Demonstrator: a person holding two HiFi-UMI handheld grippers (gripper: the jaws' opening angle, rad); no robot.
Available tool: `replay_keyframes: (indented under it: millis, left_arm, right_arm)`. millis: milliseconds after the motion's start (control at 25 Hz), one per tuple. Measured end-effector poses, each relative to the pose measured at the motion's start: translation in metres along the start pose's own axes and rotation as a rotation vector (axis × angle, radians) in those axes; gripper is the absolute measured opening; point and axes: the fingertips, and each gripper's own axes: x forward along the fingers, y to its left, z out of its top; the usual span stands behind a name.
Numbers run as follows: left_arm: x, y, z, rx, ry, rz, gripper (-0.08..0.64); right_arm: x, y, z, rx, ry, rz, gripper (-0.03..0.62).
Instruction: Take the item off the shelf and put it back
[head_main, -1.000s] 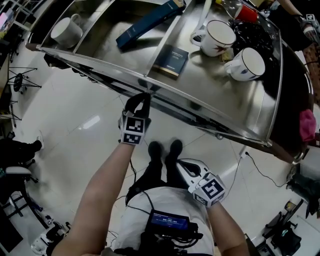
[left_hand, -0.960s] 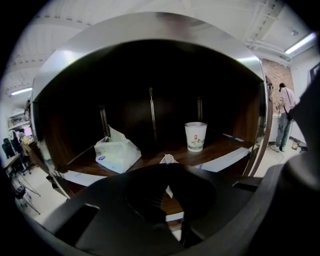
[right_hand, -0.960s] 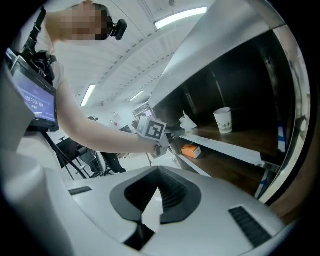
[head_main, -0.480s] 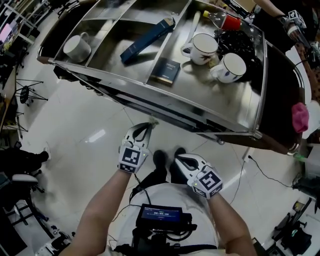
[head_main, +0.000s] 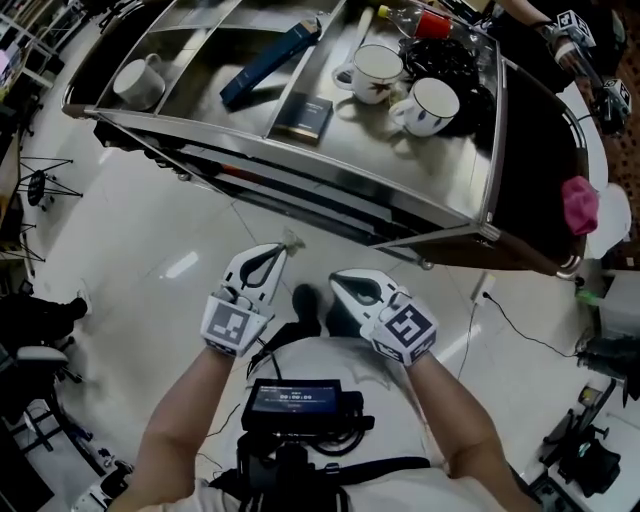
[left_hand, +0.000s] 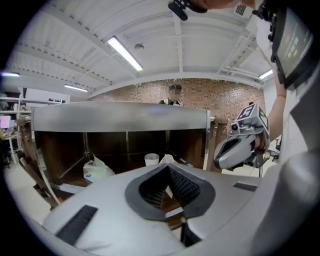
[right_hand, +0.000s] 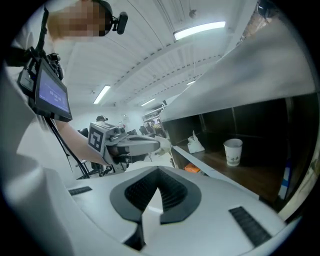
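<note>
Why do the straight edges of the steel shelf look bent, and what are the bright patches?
Head view: the wide lens bows the silvery steel shelf unit, and light glares off the glossy pale floor. Left gripper view: black rounded corners, a blazing white ceiling strip light. Right gripper view: the shelf's near edge is blurred.

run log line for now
left tongs: shut on small whitish crumpled item | right tongs: shut, empty | both clear of shiny steel shelf unit

Bright ceiling tubes (left_hand: 125, 54) — fisheye-warped edges
</note>
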Motion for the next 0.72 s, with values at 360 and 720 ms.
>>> replay_keyframes:
  millis: [360, 720]
  left_arm:
    - [-0.031, -0.007, 0.039, -0.068, -0.079, -0.006, 0.006]
    - [-0.044, -0.015, 0.079, -0.037, -0.17, -0.046, 0.006]
  right_arm:
    - [-0.012, 0.018, 0.06, -0.02, -0.12, 0.037, 0.006]
    - [-0.017, 0.027, 0.098, -0.067, -0.196, 0.048, 0.006]
